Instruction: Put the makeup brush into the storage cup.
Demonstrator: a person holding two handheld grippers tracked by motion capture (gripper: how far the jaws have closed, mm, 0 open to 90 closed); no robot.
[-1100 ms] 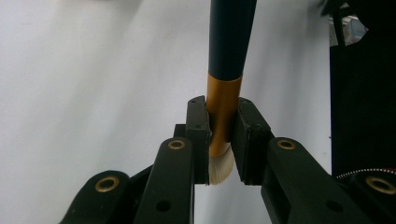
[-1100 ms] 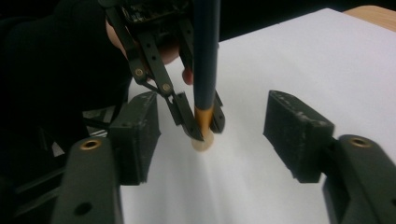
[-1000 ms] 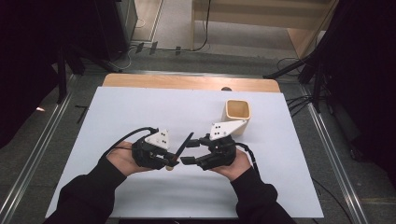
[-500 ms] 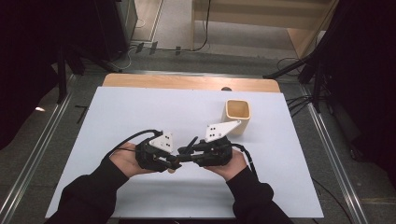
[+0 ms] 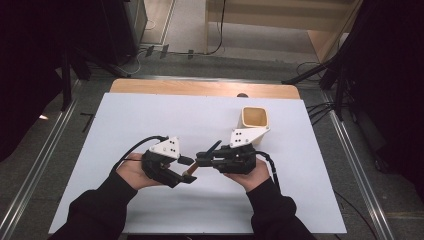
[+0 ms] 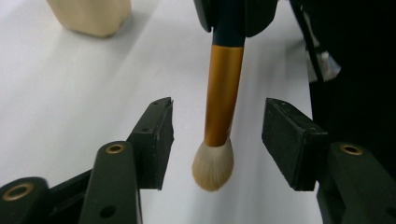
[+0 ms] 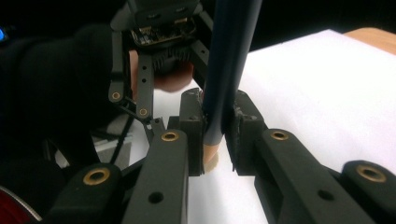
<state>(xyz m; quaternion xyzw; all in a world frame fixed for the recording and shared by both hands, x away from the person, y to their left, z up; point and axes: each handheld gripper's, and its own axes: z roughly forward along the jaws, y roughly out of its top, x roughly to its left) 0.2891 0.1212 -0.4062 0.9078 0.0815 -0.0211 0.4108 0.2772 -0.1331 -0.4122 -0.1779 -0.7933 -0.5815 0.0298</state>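
A makeup brush (image 6: 224, 88) with a dark handle, a gold ferrule and a pale bristle tuft hangs above the white table. My right gripper (image 7: 218, 126) is shut on its dark handle (image 7: 229, 60), pads pressed on both sides. My left gripper (image 6: 217, 126) has just been opening; the bristle tuft sits between its jaws without touching either pad. In the high view both grippers meet tip to tip at the table's middle, left gripper (image 5: 187, 169) and right gripper (image 5: 200, 159), with the handle end (image 5: 214, 146) poking up between them.
A cream square cup (image 5: 255, 120) stands upright behind the right hand, also seen as the cream cup (image 6: 91, 14) in the left gripper view. The white table top (image 5: 150, 115) stretches to the left and back. A wooden edge (image 5: 200, 89) runs along the far side.
The right gripper closed on the brush handle, then the left gripper's jaws opened off the brush. Both hands stayed close together at mid-table.
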